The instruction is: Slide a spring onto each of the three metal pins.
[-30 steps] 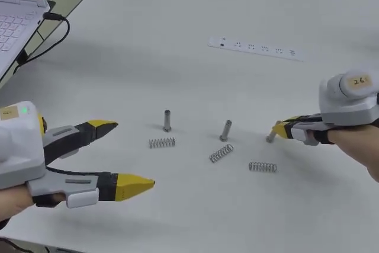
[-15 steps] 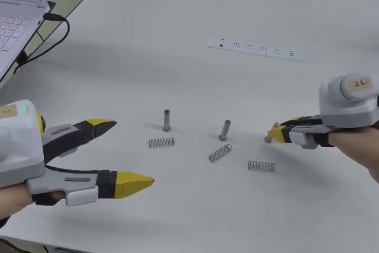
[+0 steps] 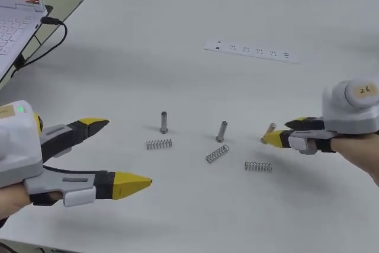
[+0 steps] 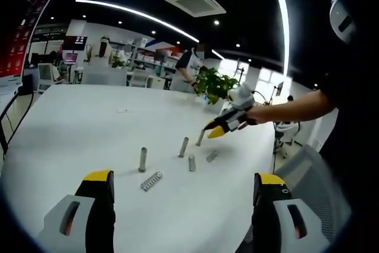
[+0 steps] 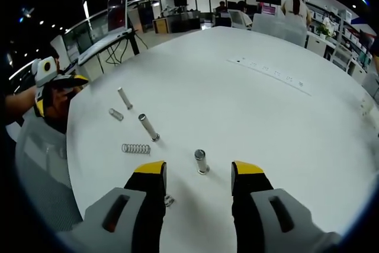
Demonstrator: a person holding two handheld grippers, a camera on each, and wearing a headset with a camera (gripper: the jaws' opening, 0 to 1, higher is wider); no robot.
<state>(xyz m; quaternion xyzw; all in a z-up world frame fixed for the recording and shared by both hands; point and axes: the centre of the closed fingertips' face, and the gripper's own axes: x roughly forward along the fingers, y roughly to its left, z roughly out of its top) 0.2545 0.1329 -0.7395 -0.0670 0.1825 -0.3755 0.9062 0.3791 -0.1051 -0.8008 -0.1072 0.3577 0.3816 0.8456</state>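
Three short metal pins stand on the white table (image 3: 177,57): a left pin (image 3: 164,121), a middle pin (image 3: 221,131) and a right pin (image 3: 269,130). One spring (image 3: 159,144) lies by the left pin, a second spring (image 3: 217,154) lies below the middle pin, and a third spring (image 3: 259,166) lies further right. My right gripper (image 3: 283,131) is open, with its yellow tips beside the right pin. In the right gripper view that pin (image 5: 201,161) stands just ahead between the jaws of the right gripper (image 5: 200,170). My left gripper (image 3: 115,152) hangs open and holds nothing, left of the pins.
A white power strip (image 3: 251,50) lies further back on the table. A laptop (image 3: 15,10) and its black cable (image 3: 56,28) sit at the far left edge. The table's near edge runs just below the left gripper.
The right gripper has shifted slightly right and nearer, staying beside the right pin. The left gripper has barely moved. Pins and springs lie as before.
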